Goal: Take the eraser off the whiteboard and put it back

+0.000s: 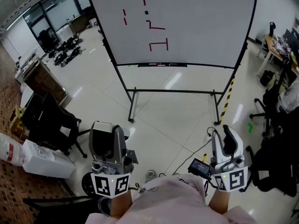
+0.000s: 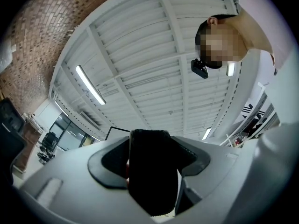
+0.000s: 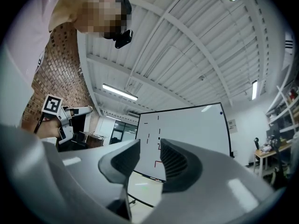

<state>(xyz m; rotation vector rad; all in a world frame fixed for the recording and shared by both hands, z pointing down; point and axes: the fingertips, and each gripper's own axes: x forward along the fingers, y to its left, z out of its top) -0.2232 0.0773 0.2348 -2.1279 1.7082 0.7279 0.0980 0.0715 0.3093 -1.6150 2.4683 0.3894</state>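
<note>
The whiteboard (image 1: 196,22) stands on a wheeled frame ahead of me, with red lines (image 1: 159,45) and a small black square (image 1: 146,12) on its left half. My left gripper (image 1: 108,135) is held low and near my body, pointing upward. In the left gripper view its jaws (image 2: 149,143) are shut on the eraser (image 2: 152,176), whose black felt faces the camera. My right gripper (image 1: 227,136) is also low, at the right. Its jaws (image 3: 150,155) stand slightly apart with nothing between them, and the whiteboard (image 3: 191,134) shows beyond them.
A pen tray (image 1: 161,65) runs along the board's lower edge. A black office chair (image 1: 46,120) and white boxes (image 1: 46,160) are at my left. Desks and chairs (image 1: 275,106) stand at the right. A cable (image 1: 194,153) lies on the tiled floor.
</note>
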